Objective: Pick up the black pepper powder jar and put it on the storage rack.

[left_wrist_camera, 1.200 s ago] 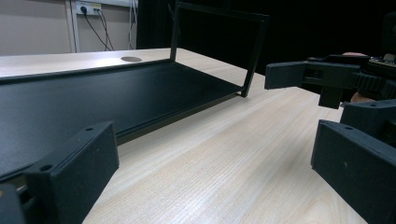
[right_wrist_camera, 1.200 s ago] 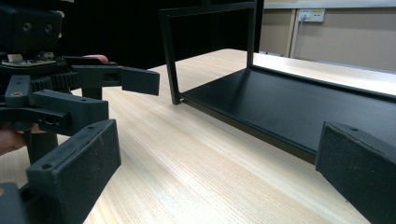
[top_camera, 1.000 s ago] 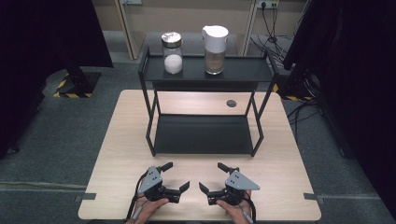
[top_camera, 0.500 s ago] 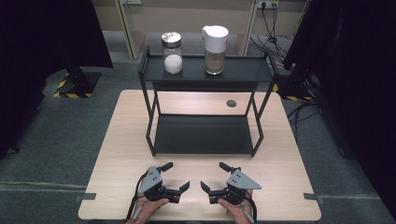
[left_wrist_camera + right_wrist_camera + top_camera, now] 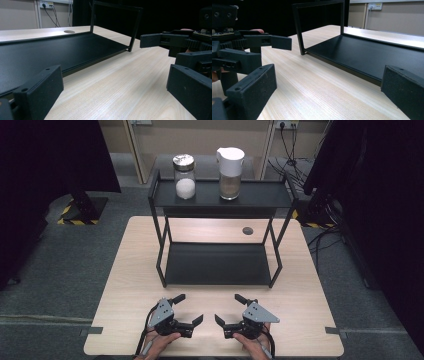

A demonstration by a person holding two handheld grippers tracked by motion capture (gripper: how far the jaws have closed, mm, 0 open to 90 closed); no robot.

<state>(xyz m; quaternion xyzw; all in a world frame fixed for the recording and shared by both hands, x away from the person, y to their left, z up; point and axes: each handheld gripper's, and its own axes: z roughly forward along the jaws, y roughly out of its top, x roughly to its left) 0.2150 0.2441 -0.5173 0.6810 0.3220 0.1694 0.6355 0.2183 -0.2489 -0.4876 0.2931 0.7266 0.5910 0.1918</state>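
Two claws, left claw (image 5: 189,308) & right claw (image 5: 230,308), both wide, empty, near black 2-tier rack (image 5: 218,263) w/ matte shelves.

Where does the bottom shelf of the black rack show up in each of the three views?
High view: the lower shelf lies mid-table, under the rack's top tier.
Left gripper view: the lower shelf spans the left and centre, ending at a corner post.
Right gripper view: the lower shelf spans the right half, starting at a corner post.
Shared landmark: the pale wood table running along its front edge.
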